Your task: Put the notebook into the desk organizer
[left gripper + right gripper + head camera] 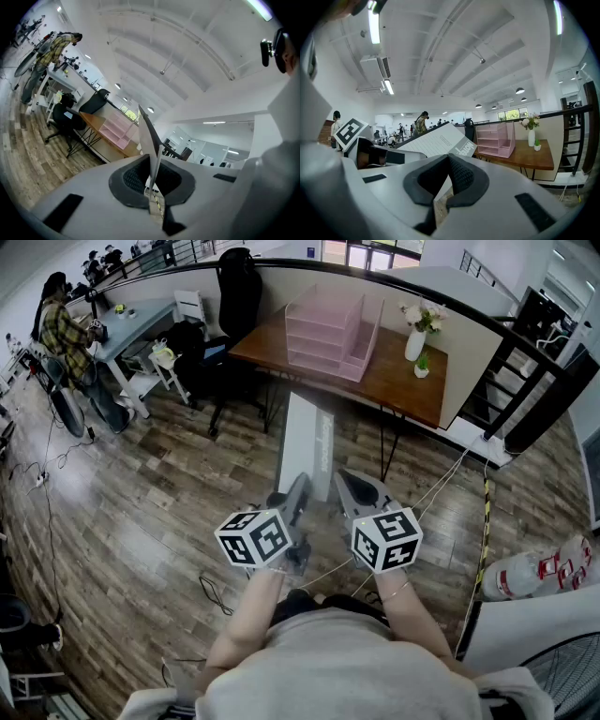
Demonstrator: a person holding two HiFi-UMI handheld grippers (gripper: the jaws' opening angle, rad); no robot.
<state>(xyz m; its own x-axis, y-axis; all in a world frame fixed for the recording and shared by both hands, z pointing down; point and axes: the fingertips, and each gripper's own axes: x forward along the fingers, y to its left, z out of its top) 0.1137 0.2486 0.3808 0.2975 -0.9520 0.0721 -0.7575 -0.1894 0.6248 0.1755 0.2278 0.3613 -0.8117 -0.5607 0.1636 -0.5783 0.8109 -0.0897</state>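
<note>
One notebook (307, 442) is hanging in the air over the wooden floor (141, 521), stretching away from the person toward the desk, its white ruled cover facing up and tilting to one side. Two grippers are sharing its near end. The left gripper (298, 486) is pinching the near left edge: in the left gripper view the notebook (149, 140) is showing edge-on as a thin sheet, and the jaws of the left gripper (152, 173) are pressing together on it. The right gripper (349, 482) is gripping the near right corner: in the right gripper view the notebook (440, 140) is running down between the dark pads of the right gripper (447, 176), whose jaws are closing tight on that corner. A grey band along one end of the cover is carrying white lettering that is beginning "Note"; the rest is not reading clearly. Two marker cubes (255, 537) are sitting behind the jaws, one on each gripper. Well ahead of the notebook, one pink desk organizer (330, 332) with stacked open trays is standing on the brown surface (394, 381). To its right one white vase (415, 343) of flowers and one small potted plant (422, 365) are standing close together. One black office chair (239, 296) is standing at the left end of the surface. Farther left, a person (66, 334) in a plaid shirt is working at another desk.
</note>
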